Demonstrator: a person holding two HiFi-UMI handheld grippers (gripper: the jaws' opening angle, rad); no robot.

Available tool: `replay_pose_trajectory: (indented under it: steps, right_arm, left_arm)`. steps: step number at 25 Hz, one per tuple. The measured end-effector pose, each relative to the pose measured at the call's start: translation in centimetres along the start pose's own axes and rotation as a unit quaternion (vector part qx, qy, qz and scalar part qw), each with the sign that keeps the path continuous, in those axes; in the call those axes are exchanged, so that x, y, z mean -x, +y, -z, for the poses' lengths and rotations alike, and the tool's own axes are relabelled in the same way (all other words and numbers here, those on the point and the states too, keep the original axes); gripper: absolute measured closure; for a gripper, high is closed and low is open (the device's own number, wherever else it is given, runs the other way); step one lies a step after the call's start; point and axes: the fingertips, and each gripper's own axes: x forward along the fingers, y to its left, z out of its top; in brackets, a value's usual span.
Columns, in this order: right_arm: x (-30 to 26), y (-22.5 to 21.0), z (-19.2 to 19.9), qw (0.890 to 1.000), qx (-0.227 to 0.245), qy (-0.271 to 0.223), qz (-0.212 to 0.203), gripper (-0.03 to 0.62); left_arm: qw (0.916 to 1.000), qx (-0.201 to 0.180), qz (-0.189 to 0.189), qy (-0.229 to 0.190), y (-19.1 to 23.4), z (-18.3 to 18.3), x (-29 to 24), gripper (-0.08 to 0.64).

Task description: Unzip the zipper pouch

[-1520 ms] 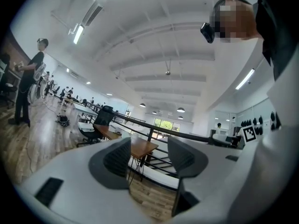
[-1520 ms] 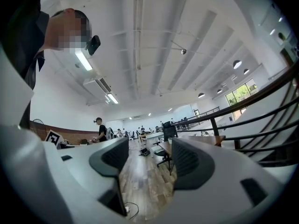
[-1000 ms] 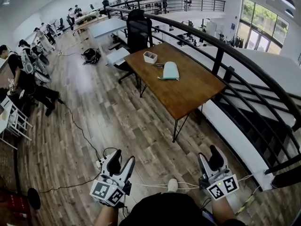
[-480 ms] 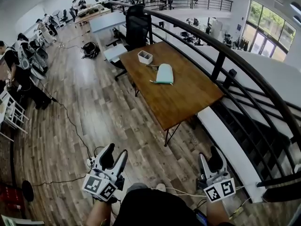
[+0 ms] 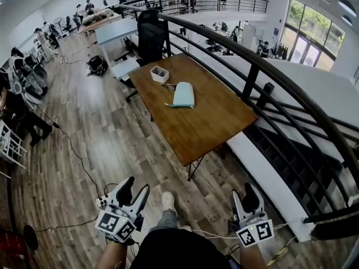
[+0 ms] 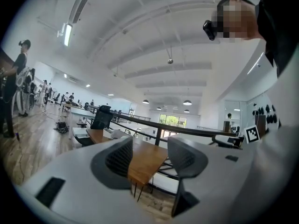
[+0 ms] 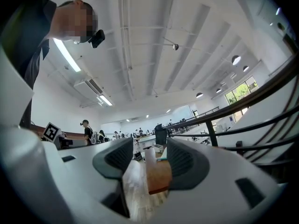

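A light teal zipper pouch (image 5: 183,94) lies flat on the far half of a wooden table (image 5: 210,125), with a pen or two beside it. Both grippers hang over the plank floor, well short of the table's near corner. My left gripper (image 5: 132,188) is open with nothing between its jaws, and the left gripper view (image 6: 149,155) shows the table (image 6: 142,162) through the gap. My right gripper (image 5: 245,195) is also open and empty. Its jaws have just been closing a little. In the right gripper view (image 7: 148,161) the table's end (image 7: 158,176) sits between them, far off.
A small white box (image 5: 159,74) stands beyond the pouch, and a black office chair (image 5: 150,35) beyond the table. A black railing (image 5: 255,63) curves along the table's right side above a white ledge (image 5: 269,172). People stand at the far left (image 5: 14,91). Cables (image 5: 76,153) cross the floor.
The person has stepped toward the table, so both grippers have come nearer its near corner. The pouch now sits further left in the head view. Neither gripper holds anything.
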Motion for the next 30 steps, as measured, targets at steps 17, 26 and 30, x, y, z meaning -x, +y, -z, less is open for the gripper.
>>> replay_pose_trajectory:
  steps: [17, 26, 30]
  right_arm:
    - [-12.2, -2.3, -3.8, 0.998, 0.051, -0.004, 0.031, 0.383]
    - [-20.9, -2.1, -2.6, 0.996, 0.067, 0.015, 0.048, 0.391]
    - [-23.9, -1.8, -1.8, 0.995, 0.085, 0.033, 0.042, 0.4]
  left_arm:
    - [0.9962, 0.019, 0.081, -0.027, 6.4, -4.8, -14.0, 0.321]
    - [0.9942, 0.038, 0.099, -0.015, 13.7, -4.8, -19.9, 0.321]
    - [0.9932, 0.044, 0.108, -0.008, 15.7, -4.5, -22.2, 0.321]
